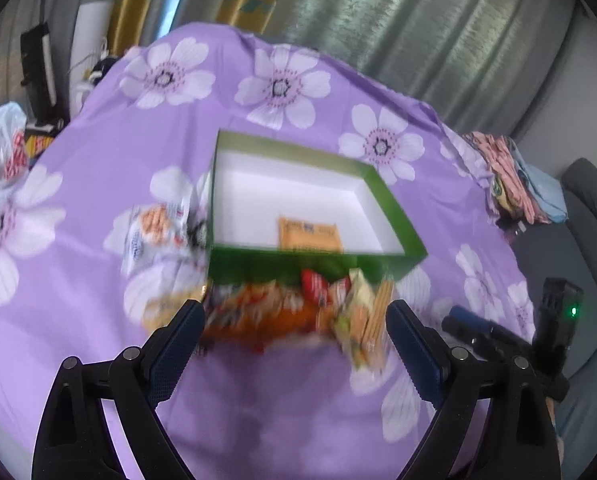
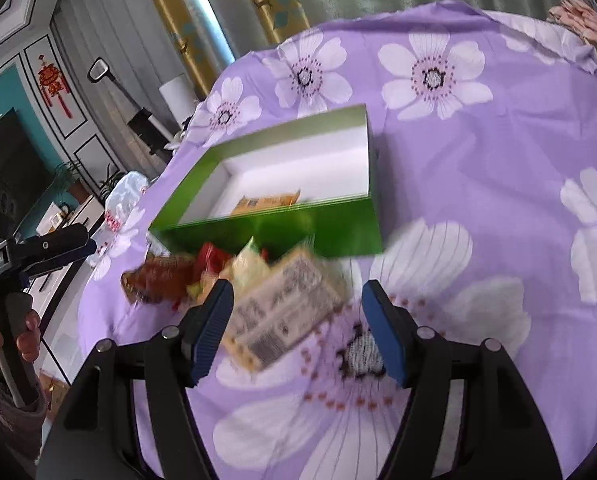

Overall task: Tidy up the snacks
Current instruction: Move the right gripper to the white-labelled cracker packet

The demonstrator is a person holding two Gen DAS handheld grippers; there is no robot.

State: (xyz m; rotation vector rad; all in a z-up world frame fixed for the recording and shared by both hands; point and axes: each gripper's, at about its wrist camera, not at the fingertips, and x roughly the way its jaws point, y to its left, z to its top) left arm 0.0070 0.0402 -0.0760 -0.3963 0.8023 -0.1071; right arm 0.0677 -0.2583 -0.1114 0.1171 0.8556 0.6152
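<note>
A green box (image 1: 394,204) with a white inside sits on the purple flowered cloth and holds one orange packet (image 1: 309,235). It also shows in the right wrist view (image 2: 338,228) with the orange packet (image 2: 268,203) in it. A blurred pile of snack packets (image 1: 298,312) lies in front of the box, and white packets (image 1: 158,232) lie left of it. My left gripper (image 1: 294,344) is open and empty just before the pile. My right gripper (image 2: 298,328) is open above a flat tan packet (image 2: 282,316), beside red and yellow packets (image 2: 202,268).
A white plastic bag (image 1: 2,160) lies at the table's left edge. Folded cloths (image 1: 514,176) sit at the far right edge. The other gripper shows in each view: the right one (image 1: 554,320), the left one (image 2: 38,252). Curtains hang behind.
</note>
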